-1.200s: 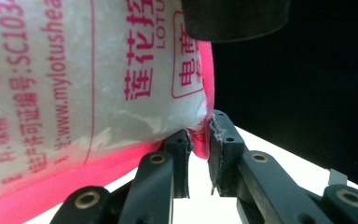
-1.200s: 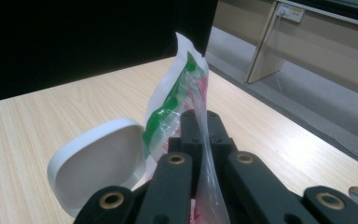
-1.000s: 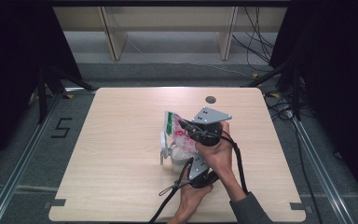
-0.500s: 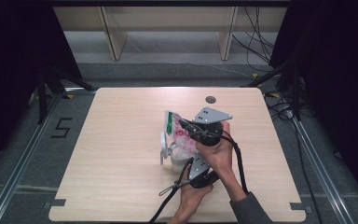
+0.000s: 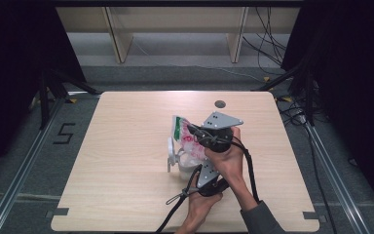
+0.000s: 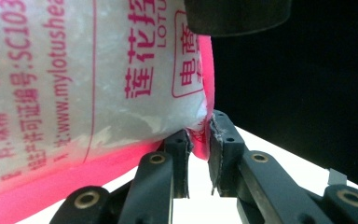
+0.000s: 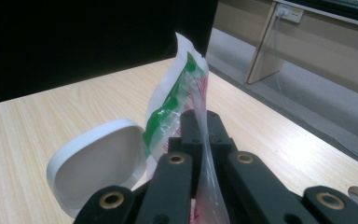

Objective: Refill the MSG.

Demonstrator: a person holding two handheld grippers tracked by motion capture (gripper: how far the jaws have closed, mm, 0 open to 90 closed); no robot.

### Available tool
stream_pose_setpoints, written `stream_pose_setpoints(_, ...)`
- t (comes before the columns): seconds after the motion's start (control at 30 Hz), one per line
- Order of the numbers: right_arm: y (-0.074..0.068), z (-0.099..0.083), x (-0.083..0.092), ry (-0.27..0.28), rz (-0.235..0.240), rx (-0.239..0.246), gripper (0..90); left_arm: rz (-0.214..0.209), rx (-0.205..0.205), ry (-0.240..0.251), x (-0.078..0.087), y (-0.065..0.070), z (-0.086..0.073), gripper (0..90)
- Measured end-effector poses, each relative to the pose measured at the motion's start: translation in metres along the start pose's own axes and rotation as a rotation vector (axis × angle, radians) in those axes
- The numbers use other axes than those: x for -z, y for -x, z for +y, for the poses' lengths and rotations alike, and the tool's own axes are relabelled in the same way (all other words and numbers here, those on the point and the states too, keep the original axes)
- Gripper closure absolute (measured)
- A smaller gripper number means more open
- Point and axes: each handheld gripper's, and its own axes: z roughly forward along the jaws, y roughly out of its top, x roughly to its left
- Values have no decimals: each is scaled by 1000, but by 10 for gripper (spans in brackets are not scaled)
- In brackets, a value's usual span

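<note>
The plastic bag (image 5: 187,139) is held upright near the middle of the surface (image 5: 117,161), well clear of every edge, above a white lidded container (image 5: 175,158). Its upper edge is pinched by the right claw (image 7: 199,122), its pink bottom corner by the left claw (image 6: 200,135). Nothing has shifted since the earlier frames.

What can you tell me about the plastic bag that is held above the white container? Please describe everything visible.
The plastic bag is a soft, crinkled pouch, whitish with pink edges, pink printed text and a green band near its top. White powder or grains seem to fill it. It is held tilted above the table, over an open white container with a hinged lid. The left tool pinches its pink bottom corner, and the right tool is shut on its clear upper edge.
</note>
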Motion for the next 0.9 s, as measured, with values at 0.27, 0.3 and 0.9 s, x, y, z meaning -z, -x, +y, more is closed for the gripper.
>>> stream_pose_setpoints(0.27, 1, 0, 1, -10, 14, -8, 900, -3, 2, -1, 0, -1, 0, 784)
stream_pose_setpoints(0.3, 1, 0, 1, -9, 13, -7, 900, -6, 3, 2, -1, -1, 0, 785)
stream_pose_setpoints(0.9, 0, 2, 7, 22, 28, -28, 900, 23, -79, -77, 9, -9, -2, 785)
